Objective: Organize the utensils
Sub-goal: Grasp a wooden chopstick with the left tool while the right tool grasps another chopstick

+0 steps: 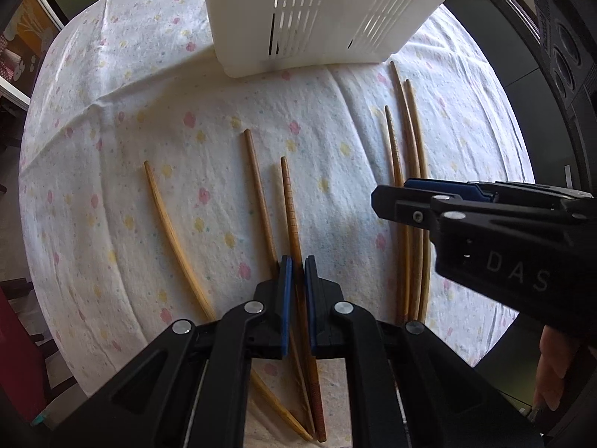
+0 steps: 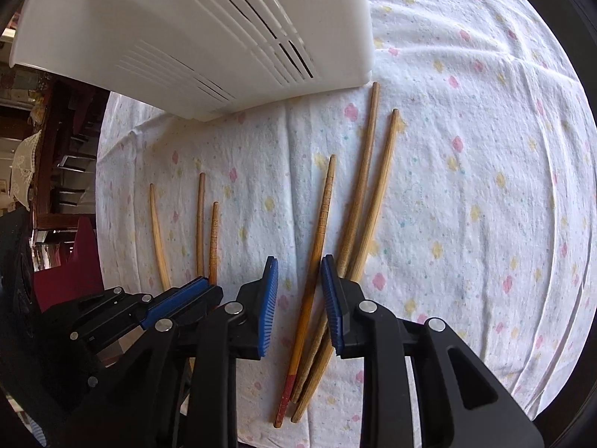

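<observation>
Chopsticks: six were laid on the floral cloth (image 1: 112,186), three (image 1: 257,201) at centre, three (image 1: 408,156) at right.
Left gripper (image 1: 297,272): narrowed around the ridged chopstick (image 1: 291,216); contact could not be told.
Right gripper (image 2: 299,276): held wide over the red-ended chopstick (image 2: 317,239).
Basket (image 1: 321,18): white, seen at upper centre.

A white cloth with small pink and yellow flowers (image 2: 466,194) covers the table, creased and sunlit. Dark wooden furniture (image 2: 63,156) and a lace-edged cloth (image 2: 26,164) stand beyond. A black speaker cabinet (image 1: 567,52) sits opposite.
</observation>
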